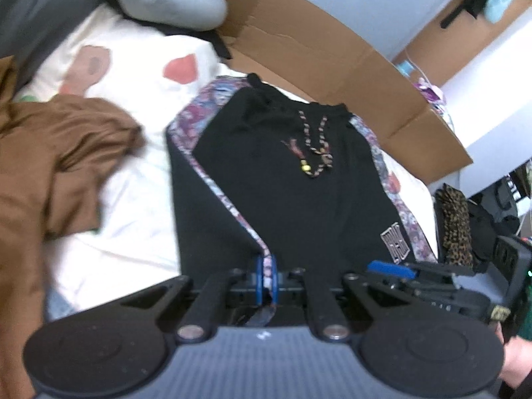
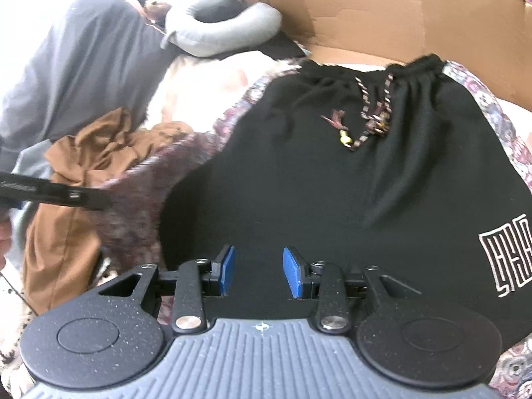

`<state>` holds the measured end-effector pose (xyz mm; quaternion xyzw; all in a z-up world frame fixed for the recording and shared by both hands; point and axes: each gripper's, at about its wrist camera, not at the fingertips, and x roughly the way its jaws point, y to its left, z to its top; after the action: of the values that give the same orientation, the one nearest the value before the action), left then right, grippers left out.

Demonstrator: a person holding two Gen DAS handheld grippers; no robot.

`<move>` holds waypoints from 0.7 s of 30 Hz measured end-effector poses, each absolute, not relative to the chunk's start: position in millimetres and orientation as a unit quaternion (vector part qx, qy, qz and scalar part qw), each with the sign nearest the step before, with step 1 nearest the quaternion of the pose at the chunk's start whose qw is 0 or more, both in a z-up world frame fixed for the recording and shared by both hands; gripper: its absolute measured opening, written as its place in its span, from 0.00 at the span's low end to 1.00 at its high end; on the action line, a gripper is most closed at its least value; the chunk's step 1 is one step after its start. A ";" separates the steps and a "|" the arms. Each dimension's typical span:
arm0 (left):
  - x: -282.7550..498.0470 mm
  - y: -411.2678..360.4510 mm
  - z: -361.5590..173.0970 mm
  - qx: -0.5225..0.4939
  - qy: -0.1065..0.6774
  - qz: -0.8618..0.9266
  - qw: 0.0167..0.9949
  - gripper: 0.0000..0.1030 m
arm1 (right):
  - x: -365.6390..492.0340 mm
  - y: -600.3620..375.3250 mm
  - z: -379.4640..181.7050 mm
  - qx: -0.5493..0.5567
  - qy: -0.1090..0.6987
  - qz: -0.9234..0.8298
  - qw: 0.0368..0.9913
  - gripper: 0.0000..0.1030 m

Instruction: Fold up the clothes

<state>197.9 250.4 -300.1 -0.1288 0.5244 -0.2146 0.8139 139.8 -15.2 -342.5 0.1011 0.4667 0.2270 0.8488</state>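
- black sweatpants (image 1: 292,179) with floral side stripes lie spread on a bed, waistband at the far end against a flattened cardboard sheet (image 1: 319,56), the braided drawstring (image 1: 312,143) loose on the front.
- the bed carries a cream sheet (image 1: 133,76) printed with pink shapes; a crumpled brown garment (image 1: 60,159) sits to the left of the sweatpants, apart from them, probably waiting its turn.
- the left gripper (image 1: 266,282) has its jaws clenched on the near end of the floral stripe, a strip of that fabric pinched between the blue pads. the stripe runs taut up to the jaws, which suggests this leg edge is being lifted to carry it over for a fold.
- the right gripper (image 2: 258,274) hangs just over the black cloth near a white printed logo (image 2: 508,256); its jaws are released, blue pads (image 2: 227,269) apart with nothing pinched between them.
- a grey curved neck pillow (image 2: 226,33) rests at the far left, beyond the clothes.
- judged from the layout, the fold is at an early stage: the sweatpants are mostly flat, with one leg edge raised.
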 end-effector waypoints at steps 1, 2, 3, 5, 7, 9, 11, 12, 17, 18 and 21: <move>199.0 244.2 -300.5 -0.128 0.524 -0.220 0.813 0.06 | 137.5 -11.5 -341.3 0.102 0.464 0.231 0.849 0.40; 200.2 238.0 -300.9 -0.128 0.523 -0.226 0.812 0.06 | 135.5 -7.9 -340.8 0.103 0.463 0.235 0.848 0.40; 201.1 232.0 -301.5 -0.127 0.522 -0.231 0.811 0.06 | 133.6 -3.9 -340.3 0.102 0.462 0.242 0.847 0.41; 202.5 220.9 -303.9 -0.123 0.519 -0.241 0.811 0.06 | 130.0 4.3 -339.3 0.098 0.459 0.255 0.845 0.42; 203.7 210.4 -309.6 -0.119 0.518 -0.247 0.810 0.06 | 126.7 12.4 -338.7 0.082 0.455 0.264 0.846 0.43; 204.6 204.0 -316.6 -0.125 0.522 -0.250 0.806 0.06 | 125.7 18.4 -338.4 0.079 0.456 0.269 0.844 0.43; 205.4 198.1 -323.1 -0.131 0.526 -0.254 0.801 0.06 | 126.8 20.9 -337.8 0.090 0.455 0.274 0.843 0.43; 205.7 196.2 -325.2 -0.135 0.526 -0.254 0.800 0.06 | 127.4 22.0 -337.5 0.095 0.455 0.276 0.842 0.43; 207.1 188.4 -333.1 -0.154 0.527 -0.255 0.796 0.06 | 130.3 25.2 -337.8 0.119 0.452 0.286 0.837 0.43; 207.4 186.9 -334.4 -0.157 0.527 -0.255 0.795 0.06 | 131.1 24.8 -338.2 0.125 0.452 0.286 0.835 0.43; 209.8 185.9 -334.8 -0.170 0.526 -0.254 0.793 0.06 | 131.6 28.4 -336.2 0.119 0.446 0.294 0.837 0.43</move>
<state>209.8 185.9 -334.8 -0.1702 0.5265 -0.2537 0.7934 131.6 28.4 -336.2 0.1192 0.4461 0.2939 0.8369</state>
